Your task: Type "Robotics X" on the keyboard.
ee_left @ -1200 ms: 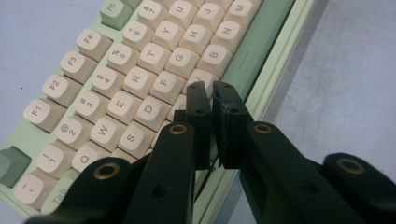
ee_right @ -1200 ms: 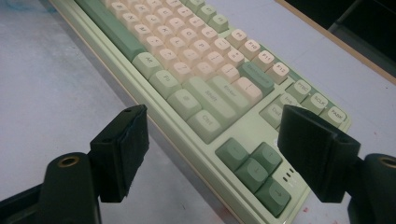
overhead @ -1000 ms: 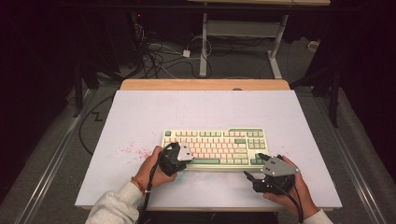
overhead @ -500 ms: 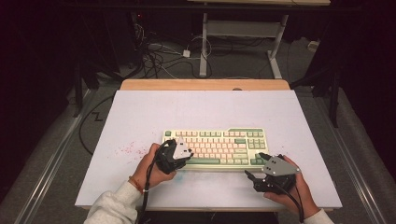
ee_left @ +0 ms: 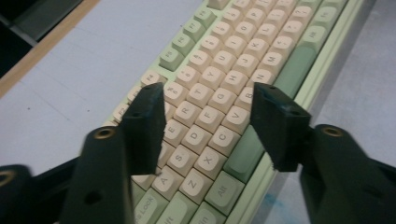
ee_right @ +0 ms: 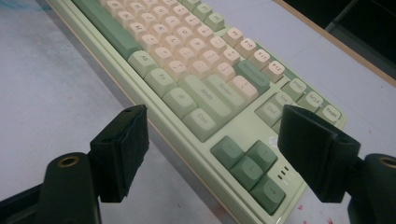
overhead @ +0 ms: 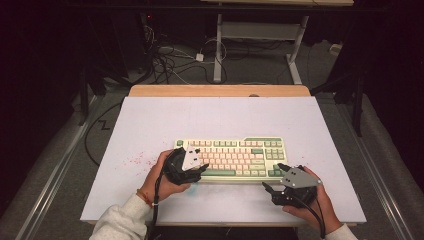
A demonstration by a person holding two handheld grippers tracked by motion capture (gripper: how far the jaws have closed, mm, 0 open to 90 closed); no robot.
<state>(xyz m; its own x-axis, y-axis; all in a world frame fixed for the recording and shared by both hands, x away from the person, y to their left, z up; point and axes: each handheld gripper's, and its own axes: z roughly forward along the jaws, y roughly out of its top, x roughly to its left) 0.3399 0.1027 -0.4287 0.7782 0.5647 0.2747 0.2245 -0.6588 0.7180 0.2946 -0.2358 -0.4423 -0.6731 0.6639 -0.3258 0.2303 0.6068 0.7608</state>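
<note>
A pale green keyboard with cream and green keys lies flat on the white table top, near its front. My left gripper hovers over the keyboard's left end. Its jaws have just been opening and stand open above the letter keys, with nothing between them. My right gripper sits off the keyboard's front right corner. It is open and points at the arrow keys, and its pads are clear of the keyboard.
Red specks mark the table left of the keyboard. A wooden strip edges the far side. Beyond it are floor cables and a desk frame. The person's sleeves come in at the front edge.
The left gripper's jaws have spread apart from nearly shut, still over the keyboard's left end. The right gripper and the keyboard have stayed where they were.
</note>
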